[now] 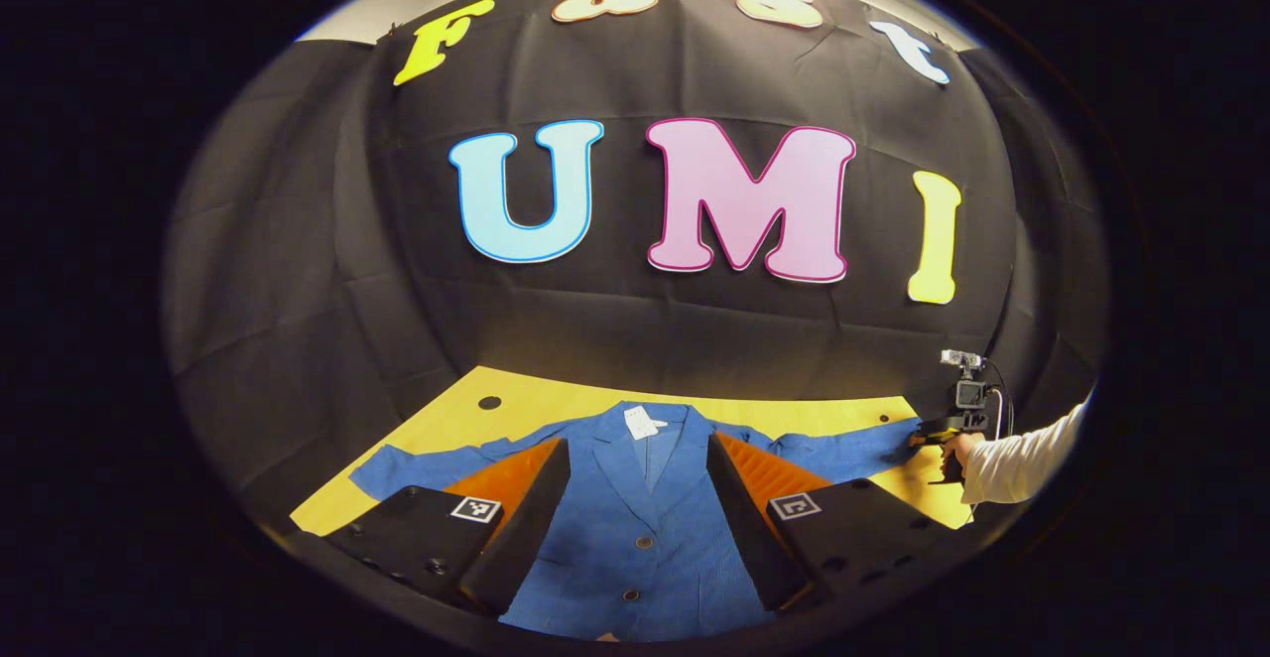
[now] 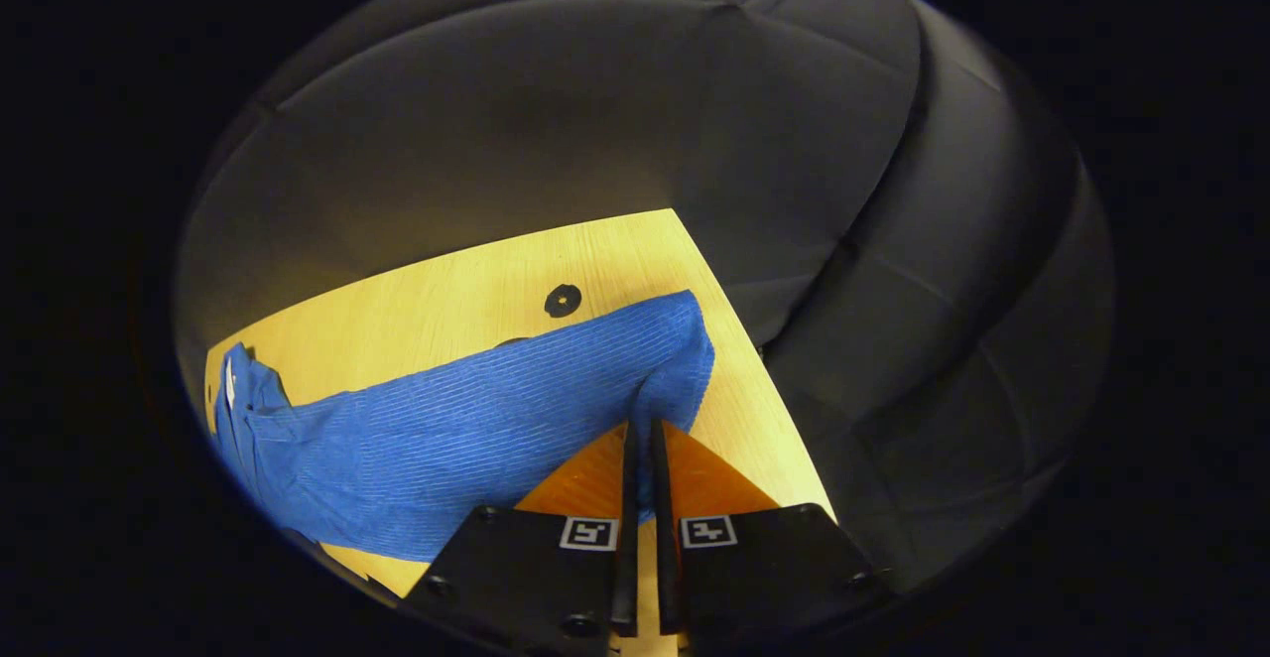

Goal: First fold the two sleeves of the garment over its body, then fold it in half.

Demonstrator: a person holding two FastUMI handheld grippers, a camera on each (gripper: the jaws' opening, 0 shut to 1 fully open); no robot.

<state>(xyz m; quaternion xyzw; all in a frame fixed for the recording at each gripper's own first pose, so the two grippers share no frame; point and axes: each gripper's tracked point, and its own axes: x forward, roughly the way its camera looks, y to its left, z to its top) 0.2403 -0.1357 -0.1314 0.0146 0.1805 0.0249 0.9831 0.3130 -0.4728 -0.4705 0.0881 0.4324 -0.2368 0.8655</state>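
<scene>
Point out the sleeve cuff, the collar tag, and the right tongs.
sleeve cuff (image 2: 685, 339), right gripper view, on the sleeve's end edge
collar tag (image 1: 641, 423), left gripper view, on the tag's middle
right tongs (image 2: 642, 439), right gripper view, between the fingertips

A blue garment (image 1: 635, 528) is seen spread flat on a yellow counter (image 1: 556, 401), sleeves stretched outward. The left claw (image 1: 635, 478) is held wide open above its buttoned front. Farther off, the right claw (image 1: 918, 432) is gripped by a hand (image 1: 957, 449) at the sleeve's end.
</scene>
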